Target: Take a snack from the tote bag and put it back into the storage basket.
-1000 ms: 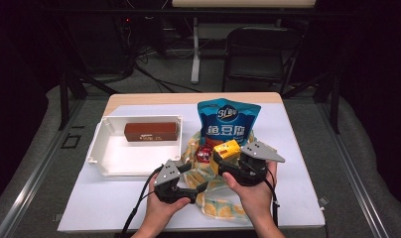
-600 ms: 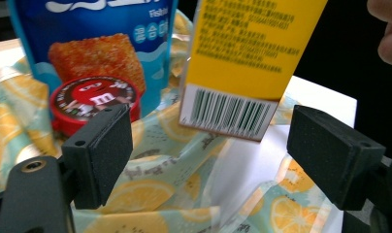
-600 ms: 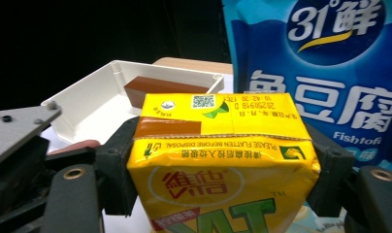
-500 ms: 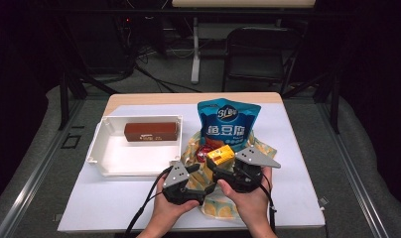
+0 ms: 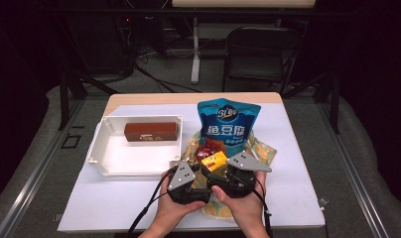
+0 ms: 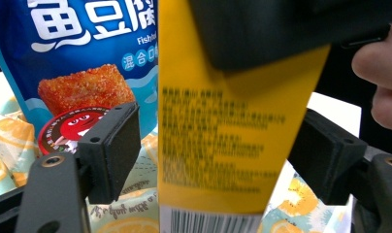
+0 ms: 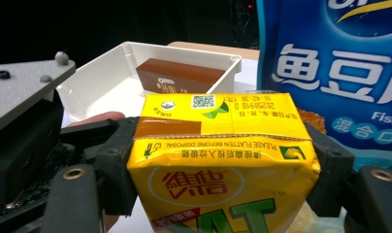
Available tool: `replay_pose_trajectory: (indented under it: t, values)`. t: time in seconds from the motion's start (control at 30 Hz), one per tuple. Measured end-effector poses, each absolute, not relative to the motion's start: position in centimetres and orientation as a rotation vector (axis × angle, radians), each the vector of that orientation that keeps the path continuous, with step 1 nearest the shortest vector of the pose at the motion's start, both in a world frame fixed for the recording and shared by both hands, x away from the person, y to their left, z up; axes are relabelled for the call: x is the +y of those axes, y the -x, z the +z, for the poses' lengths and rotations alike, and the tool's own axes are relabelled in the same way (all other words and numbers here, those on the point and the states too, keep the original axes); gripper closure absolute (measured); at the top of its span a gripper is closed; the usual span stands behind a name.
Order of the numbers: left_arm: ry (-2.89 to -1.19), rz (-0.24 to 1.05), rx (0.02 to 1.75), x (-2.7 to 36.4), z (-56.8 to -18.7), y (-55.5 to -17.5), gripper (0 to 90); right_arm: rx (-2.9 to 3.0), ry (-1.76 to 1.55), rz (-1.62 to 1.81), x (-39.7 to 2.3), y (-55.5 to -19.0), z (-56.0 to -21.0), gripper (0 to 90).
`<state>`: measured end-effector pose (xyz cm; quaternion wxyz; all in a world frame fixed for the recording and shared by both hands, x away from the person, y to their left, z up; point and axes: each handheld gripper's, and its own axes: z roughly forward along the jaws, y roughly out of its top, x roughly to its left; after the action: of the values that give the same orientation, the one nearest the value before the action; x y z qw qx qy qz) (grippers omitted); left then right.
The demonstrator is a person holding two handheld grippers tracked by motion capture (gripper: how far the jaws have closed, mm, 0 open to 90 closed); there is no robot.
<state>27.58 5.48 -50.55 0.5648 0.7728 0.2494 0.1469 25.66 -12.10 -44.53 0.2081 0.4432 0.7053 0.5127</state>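
Yellow drink carton (image 7: 218, 160), blue snack bag (image 5: 228, 124) behind, white tray (image 5: 101, 148) left

Both hands meet low at the near edge. The right tool (image 5: 222, 171) is clamped. The left tool (image 5: 198, 173) has just been closing, pads not pressing.

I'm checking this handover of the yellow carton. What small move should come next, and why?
Probably close the left gripper onto the yellow carton: its jaws have just been closing, yet gaps remain either side, while the right gripper clamps it.
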Motion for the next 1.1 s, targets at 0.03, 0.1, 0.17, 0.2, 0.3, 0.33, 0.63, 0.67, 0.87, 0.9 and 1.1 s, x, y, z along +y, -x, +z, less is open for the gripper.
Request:
replay_pose_trajectory:
  t: [0.03, 0.1, 0.17, 0.2, 0.3, 0.33, 0.63, 0.67, 0.87, 0.9, 1.1]
  values:
    - [-1.816, 0.353, 0.583, 5.5, -50.6, -27.6, 24.4, 1.973, -1.229, 1.42, -12.1, -25.6, -44.5, 29.0]
    - [-1.816, 0.367, 0.588, 5.4, -50.5, -27.6, 26.1, 1.983, -1.224, 1.423, -11.9, -25.6, -44.6, 29.0]
    - [-1.817, 0.343, 0.573, 5.5, -50.4, -27.6, 28.3, 1.983, -1.227, 1.425, -11.7, -25.5, -44.7, 29.0]
    - [-1.819, 0.343, 0.567, 5.5, -50.4, -27.6, 31.0, 1.986, -1.221, 1.423, -11.6, -25.5, -44.7, 29.0]
    - [-1.825, 0.36, 0.564, 5.3, -50.3, -27.6, 35.1, 1.993, -1.225, 1.424, -11.5, -25.4, -44.7, 28.9]
    - [-1.826, 0.359, 0.565, 5.3, -50.2, -27.6, 36.4, 1.996, -1.223, 1.427, -11.5, -25.4, -44.7, 28.9]
    - [-1.828, 0.346, 0.551, 6.0, -49.9, -27.6, 50.2, 2.012, -1.19, 1.475, -11.5, -25.5, -44.9, 27.6]
    - [-1.839, 0.347, 0.549, 6.1, -49.9, -27.6, 50.4, 2.025, -1.18, 1.472, -11.5, -25.6, -44.8, 26.5]
    - [-1.835, 0.344, 0.584, 6.8, -50.0, -28.0, 50.8, 2.036, -1.139, 1.536, -12.4, -25.5, -43.9, 14.4]
    - [-1.832, 0.346, 0.587, 7.0, -50.0, -28.0, 50.8, 2.031, -1.134, 1.541, -12.7, -25.4, -43.8, 14.3]
    - [-1.821, 0.357, 0.615, 8.2, -49.6, -28.3, 50.9, 2.011, -1.121, 1.577, -14.2, -25.2, -43.6, 12.4]
